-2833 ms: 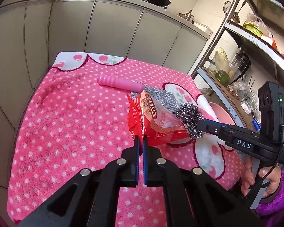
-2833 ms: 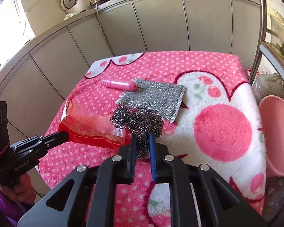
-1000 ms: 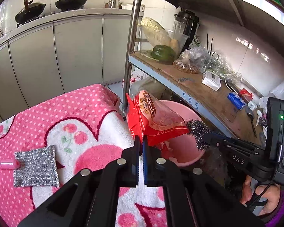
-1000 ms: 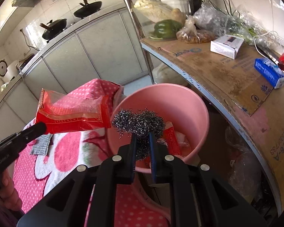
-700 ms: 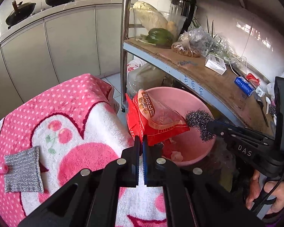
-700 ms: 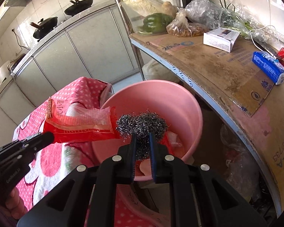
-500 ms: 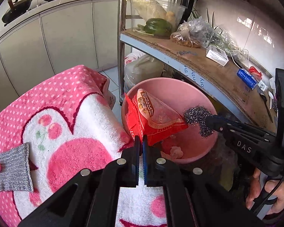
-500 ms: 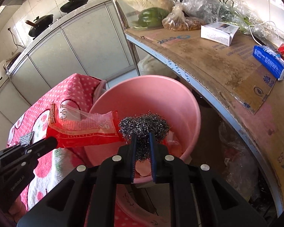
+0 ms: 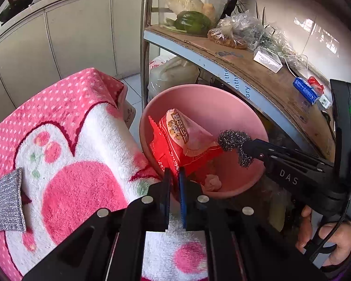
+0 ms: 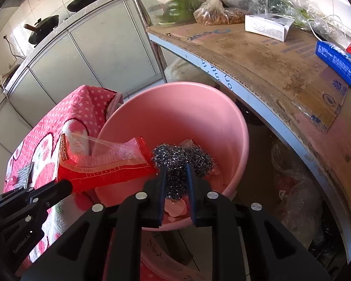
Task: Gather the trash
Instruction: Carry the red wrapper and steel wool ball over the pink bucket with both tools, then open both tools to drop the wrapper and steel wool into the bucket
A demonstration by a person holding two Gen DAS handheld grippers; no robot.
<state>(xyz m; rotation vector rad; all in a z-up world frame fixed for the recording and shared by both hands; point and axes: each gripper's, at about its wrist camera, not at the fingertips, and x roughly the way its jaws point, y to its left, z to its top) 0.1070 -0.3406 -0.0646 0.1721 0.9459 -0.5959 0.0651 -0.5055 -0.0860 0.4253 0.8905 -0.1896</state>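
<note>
A pink bucket (image 9: 199, 89) stands on the floor beside the blanket-covered table, with scraps in its bottom. My left gripper (image 9: 174, 178) hovers at the bucket's near rim. Its jaws are opening: a narrow gap shows, and the lower edge of a red snack wrapper (image 9: 184, 138) stands loosely in it, leaning over the bucket. My right gripper (image 10: 175, 171) hangs over the bucket (image 10: 175, 86). Its jaws are opening too, but a ball of steel wool (image 10: 180, 157) still fills the gap and touches both pads. The wrapper (image 10: 100, 164) touches the wool.
A metal shelf lined with cardboard (image 9: 257, 75) overhangs the bucket's far side, holding boxes and bagged vegetables. Its steel post (image 9: 145, 46) rises just behind the bucket. A grey scouring cloth (image 9: 5, 201) lies on the pink dotted blanket (image 9: 70, 121). A person's hand (image 9: 334, 241) grips the right tool.
Both grippers carried the wrapper and the steel wool from the table to over the bucket and sank lower. Now the gap between each pair of fingers is wider.
</note>
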